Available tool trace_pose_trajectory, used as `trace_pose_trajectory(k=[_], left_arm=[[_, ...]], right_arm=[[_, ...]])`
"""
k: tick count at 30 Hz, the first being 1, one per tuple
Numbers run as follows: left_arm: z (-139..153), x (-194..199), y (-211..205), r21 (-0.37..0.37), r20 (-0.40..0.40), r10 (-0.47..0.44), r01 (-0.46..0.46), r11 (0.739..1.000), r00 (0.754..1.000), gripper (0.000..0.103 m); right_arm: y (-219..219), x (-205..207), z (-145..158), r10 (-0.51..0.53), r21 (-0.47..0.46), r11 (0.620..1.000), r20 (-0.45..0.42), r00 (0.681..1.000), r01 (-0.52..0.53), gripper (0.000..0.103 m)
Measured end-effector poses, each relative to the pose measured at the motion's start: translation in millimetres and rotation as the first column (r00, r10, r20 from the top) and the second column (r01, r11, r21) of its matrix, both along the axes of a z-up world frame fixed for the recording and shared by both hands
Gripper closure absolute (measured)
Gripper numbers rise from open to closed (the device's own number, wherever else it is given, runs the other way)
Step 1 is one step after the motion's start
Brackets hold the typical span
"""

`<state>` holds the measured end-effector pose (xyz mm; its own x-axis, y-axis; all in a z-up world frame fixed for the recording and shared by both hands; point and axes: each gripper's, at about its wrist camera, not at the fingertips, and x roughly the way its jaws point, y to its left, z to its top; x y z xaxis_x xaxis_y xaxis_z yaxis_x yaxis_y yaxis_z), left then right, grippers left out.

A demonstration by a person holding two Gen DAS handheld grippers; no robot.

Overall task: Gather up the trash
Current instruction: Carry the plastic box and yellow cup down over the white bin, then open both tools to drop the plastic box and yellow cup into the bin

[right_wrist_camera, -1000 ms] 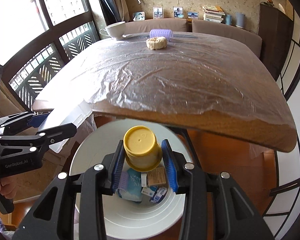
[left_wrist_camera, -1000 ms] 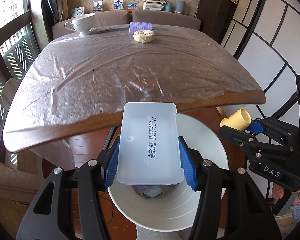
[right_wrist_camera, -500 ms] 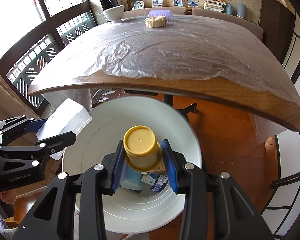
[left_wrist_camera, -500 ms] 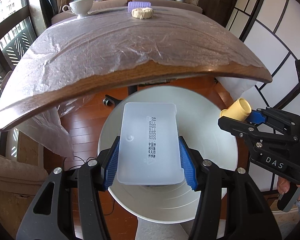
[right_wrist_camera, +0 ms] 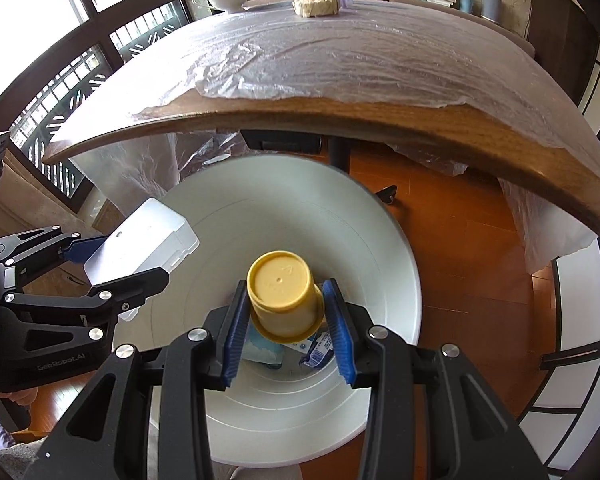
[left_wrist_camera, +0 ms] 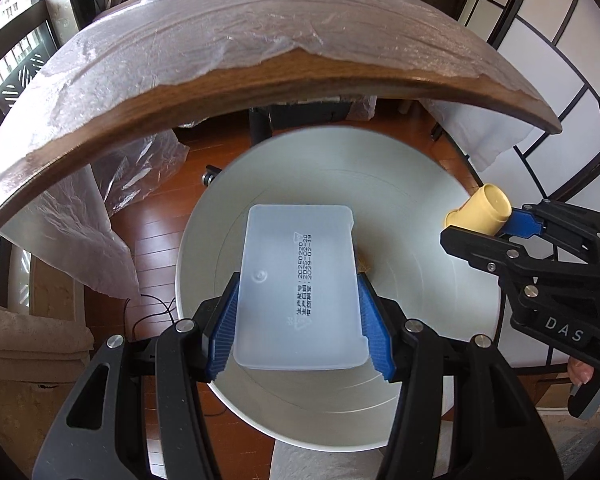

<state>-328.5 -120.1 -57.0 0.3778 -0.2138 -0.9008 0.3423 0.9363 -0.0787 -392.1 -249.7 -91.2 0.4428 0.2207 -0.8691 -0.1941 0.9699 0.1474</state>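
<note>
Both grippers have come down since a moment ago: the round white plastic waste bin (left_wrist_camera: 412,216) that was half hidden under the edge of the dark wooden table (left_wrist_camera: 260,92) now fills the space directly below the fingers in both wrist views, and the table edge has slid up and away. The left gripper (left_wrist_camera: 298,312) is clamped across the sides of a translucent white rectangular plastic tray lid (left_wrist_camera: 298,288) with a printed date on it, the lid sticking out ahead of the blue pads, over the bin's mouth. The right gripper (right_wrist_camera: 286,316) is closed narrowly on a small yellow plastic cup (right_wrist_camera: 284,296) held base toward the camera, also above the bin, with earlier scraps (a blue-and-white wrapper (right_wrist_camera: 314,354) among them) lying in the bottom just past its fingertips. Neither grip has changed width. Judging from this, both pieces of trash sit over the opening and the descent has brought them close enough that letting go looks like the next step; the lid is wide and could catch on the rim
</note>
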Motion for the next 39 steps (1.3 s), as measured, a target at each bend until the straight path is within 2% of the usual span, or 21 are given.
trace_pose_trajectory(k=[16, 25, 28, 29, 30, 31, 33, 35, 39], left_arm=[[-26, 14, -5, 0.042, -0.071, -0.033, 0.037, 0.998, 0.997, 0.047], [-31, 19, -9, 0.051, -0.089, -0.053, 0.058, 0.997, 0.995, 0.047], [-29, 19, -8, 0.034, -0.069, -0.064, 0.066, 0.997, 0.996, 0.047], [-28, 20, -7, 0.026, -0.062, -0.065, 0.067, 0.997, 0.996, 0.040], [-26, 20, -6, 0.020, -0.053, -0.058, 0.059, 0.998, 0.997, 0.024], [-23, 19, -4, 0.007, -0.040, -0.051, 0.051, 0.999, 0.998, 0.021], [-16, 18, 1, -0.035, -0.027, -0.040, 0.039, 0.999, 0.999, 0.021], [-11, 18, 6, -0.052, -0.021, -0.026, 0.025, 0.998, 0.999, 0.021], [10, 15, 14, -0.060, 0.016, 0.007, -0.006, 0.998, 1.000, 0.021]], right_arm=[[0, 12, -24, -0.003, -0.016, 1.000, -0.060, 0.998, 0.002, 0.066], [2, 14, -31, -0.008, -0.031, 0.999, -0.084, 0.996, 0.005, 0.066], [0, 14, -30, -0.015, -0.037, 0.999, -0.079, 0.997, 0.012, 0.064], [-1, 13, -28, -0.017, -0.032, 0.999, -0.073, 0.997, 0.015, 0.057], [-3, 12, -26, -0.019, -0.030, 0.999, -0.063, 0.998, 0.018, 0.048], [-4, 10, -23, -0.023, -0.035, 0.999, -0.048, 0.999, 0.021, 0.044], [-6, 5, -15, -0.024, -0.054, 0.998, -0.012, 1.000, 0.023, 0.030], [-9, -1, -6, -0.023, -0.074, 0.997, 0.025, 0.999, 0.024, 0.022], [-13, -16, 16, -0.015, -0.099, 0.995, 0.102, 0.995, 0.025, 0.013]])
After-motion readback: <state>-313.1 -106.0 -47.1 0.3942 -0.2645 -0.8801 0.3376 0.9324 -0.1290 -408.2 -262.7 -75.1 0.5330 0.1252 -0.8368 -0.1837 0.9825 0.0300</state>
